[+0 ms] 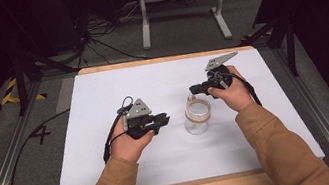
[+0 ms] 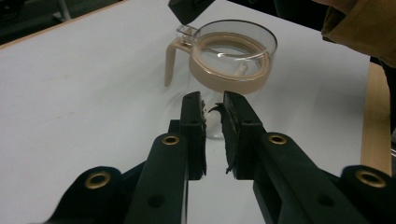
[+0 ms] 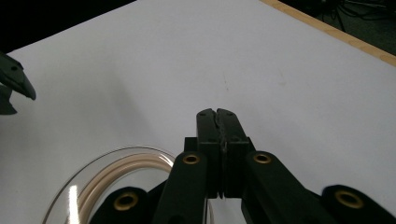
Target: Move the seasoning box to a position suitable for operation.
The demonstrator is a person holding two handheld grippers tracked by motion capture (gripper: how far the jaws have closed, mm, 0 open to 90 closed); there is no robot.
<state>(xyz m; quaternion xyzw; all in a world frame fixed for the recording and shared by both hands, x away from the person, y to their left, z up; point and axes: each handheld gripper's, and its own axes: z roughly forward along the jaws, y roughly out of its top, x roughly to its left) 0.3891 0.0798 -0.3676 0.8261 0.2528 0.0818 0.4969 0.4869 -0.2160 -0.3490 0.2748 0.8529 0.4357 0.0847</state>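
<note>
Both grippers flank the glass jug [image 1: 197,115] mid-table: left gripper [image 1: 162,120] narrowly parted, right gripper [image 1: 194,89] closed empty.

the white table top [image 1: 101,90] is brightly and evenly lit from above while the surroundings fall into near black. soft shadows lie under the hands. a small glare streak shines on the glass jug [image 3: 72,198]. all views look slightly soft and grainy.

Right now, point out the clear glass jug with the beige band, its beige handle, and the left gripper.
clear glass jug with the beige band [image 2: 232,74], left gripper view, band front.
beige handle [image 2: 171,59], left gripper view, mid-handle.
left gripper [image 1: 163,120], high view, between jaw tips.
</note>
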